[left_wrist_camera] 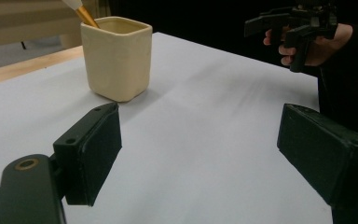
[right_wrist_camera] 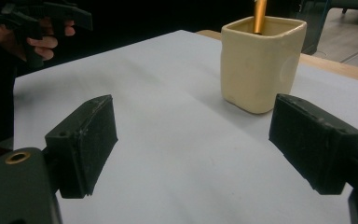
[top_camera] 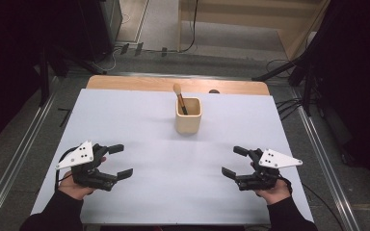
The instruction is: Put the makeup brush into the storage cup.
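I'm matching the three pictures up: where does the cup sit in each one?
High view: cup at centre, toward the table's far edge.
Left gripper view: upper left, beyond the left jaw.
Right gripper view: upper right, above the right jaw.
Shared landmark: the brush standing in it.

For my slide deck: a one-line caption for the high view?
Open left gripper and right gripper flank a cream cup holding a brush.

White-topped wooden table (top_camera: 125,83) on grey floor (top_camera: 24,130), dark surroundings.
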Available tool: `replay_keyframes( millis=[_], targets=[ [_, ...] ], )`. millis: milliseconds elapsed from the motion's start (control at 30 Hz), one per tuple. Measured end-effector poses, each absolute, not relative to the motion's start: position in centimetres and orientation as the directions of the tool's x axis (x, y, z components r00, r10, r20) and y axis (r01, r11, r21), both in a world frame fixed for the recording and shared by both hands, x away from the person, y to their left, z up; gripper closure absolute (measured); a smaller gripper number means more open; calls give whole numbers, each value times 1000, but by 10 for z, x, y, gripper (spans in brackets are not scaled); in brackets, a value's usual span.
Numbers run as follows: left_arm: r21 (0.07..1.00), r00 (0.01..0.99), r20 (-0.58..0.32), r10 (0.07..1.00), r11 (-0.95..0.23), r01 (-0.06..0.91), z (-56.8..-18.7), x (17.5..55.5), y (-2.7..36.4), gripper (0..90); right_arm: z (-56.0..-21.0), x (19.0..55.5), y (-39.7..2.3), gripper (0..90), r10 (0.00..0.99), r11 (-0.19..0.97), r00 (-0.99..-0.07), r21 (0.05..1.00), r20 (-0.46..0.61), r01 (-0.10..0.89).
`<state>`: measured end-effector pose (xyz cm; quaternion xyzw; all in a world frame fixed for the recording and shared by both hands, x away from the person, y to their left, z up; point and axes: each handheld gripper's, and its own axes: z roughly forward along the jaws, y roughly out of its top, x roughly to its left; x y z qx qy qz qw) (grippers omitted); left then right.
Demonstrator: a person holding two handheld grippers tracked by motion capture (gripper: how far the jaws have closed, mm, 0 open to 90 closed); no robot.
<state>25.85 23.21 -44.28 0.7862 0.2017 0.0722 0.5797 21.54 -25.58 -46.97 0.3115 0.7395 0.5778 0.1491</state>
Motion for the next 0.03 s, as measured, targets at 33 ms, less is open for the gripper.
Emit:
replay_keyframes(
  millis=[33],
  targets=[
    [940, 908, -118, 401, -251, 233, -443, 259, 232, 144, -470, 215, -256, 158, 633, 136, -761, 948, 142, 289]
  ],
)
